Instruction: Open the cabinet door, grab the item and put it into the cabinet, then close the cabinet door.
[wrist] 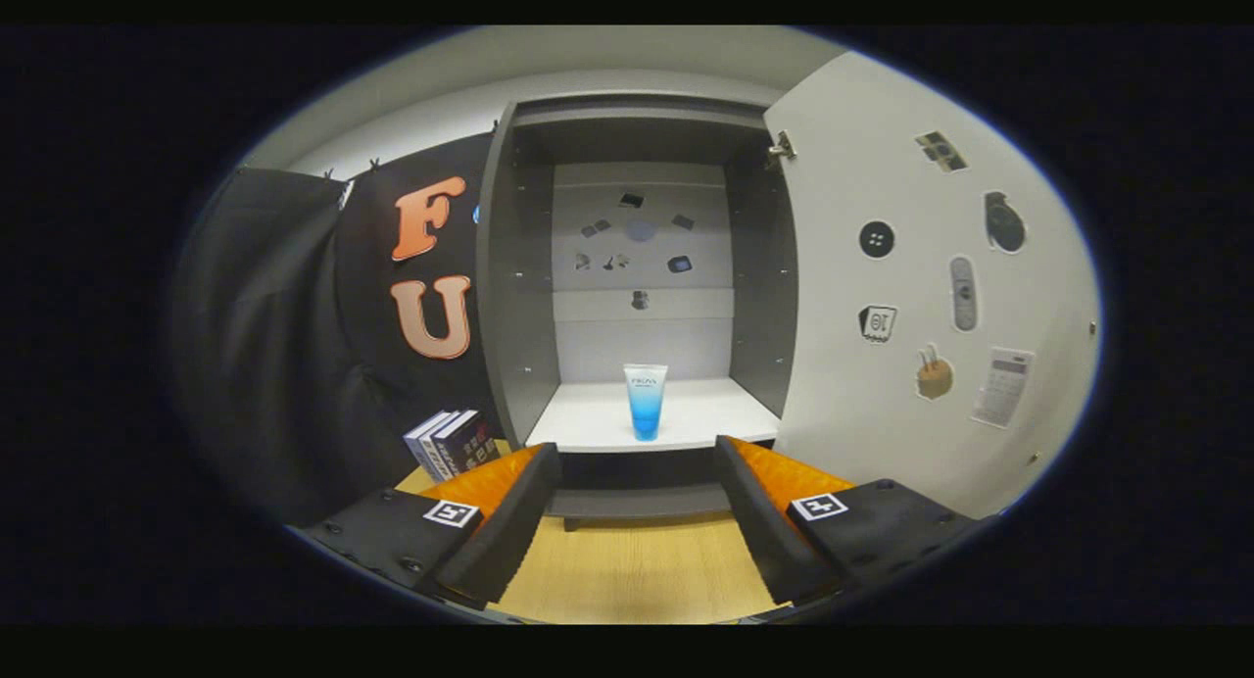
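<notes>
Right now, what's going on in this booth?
A person is working a handheld claw, open and holding nothing, over the wooden table. The cabinet door is swung wide open. The blue tube stands upright on the cabinet's white shelf, beyond the fingers. Only shutting the door looks left. Some books stand left of the cabinet.

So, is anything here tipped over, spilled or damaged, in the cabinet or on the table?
Nothing stands out. The blue tube stands upright on the cabinet's white shelf, the cabinet door is swung open to the right, and the books stand neatly beside the cabinet. The gripper is open and holds nothing.
</notes>
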`<state>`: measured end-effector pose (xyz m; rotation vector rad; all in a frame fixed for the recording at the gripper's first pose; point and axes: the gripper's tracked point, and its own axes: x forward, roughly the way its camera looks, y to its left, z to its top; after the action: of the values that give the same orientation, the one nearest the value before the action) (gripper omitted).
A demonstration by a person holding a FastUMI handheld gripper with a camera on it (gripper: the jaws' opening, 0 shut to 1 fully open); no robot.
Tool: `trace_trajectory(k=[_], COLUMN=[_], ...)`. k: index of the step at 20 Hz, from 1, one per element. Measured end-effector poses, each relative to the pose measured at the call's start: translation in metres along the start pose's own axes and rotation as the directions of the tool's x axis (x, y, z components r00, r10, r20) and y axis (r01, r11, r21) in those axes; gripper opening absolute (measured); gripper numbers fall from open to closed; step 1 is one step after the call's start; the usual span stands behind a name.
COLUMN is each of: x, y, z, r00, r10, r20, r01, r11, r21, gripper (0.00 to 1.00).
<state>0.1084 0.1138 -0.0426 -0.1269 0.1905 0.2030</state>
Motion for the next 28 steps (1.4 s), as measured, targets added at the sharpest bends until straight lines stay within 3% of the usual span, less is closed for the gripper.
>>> trace_trajectory(k=[4,10,18,22,28], x=[-0.053,-0.118,-0.175,-0.179,-0.138], y=[-0.031,-0.076,-0.197,-0.257,-0.304], z=[-0.012,-0.018,-0.025,-0.04,-0.066], r00=[0.999,0.997,0.989,0.98,0.977], r10=[-0.044,-0.051,-0.13,-0.189,-0.212], r20=[0.023,0.055,0.075,0.064,0.038], r01=[0.044,0.051,0.128,0.186,0.208], r11=[0.999,0.999,0.991,0.981,0.974], r21=[0.003,0.011,0.032,0.056,0.085], gripper=[1.0,1.0,1.0,1.0,0.98])
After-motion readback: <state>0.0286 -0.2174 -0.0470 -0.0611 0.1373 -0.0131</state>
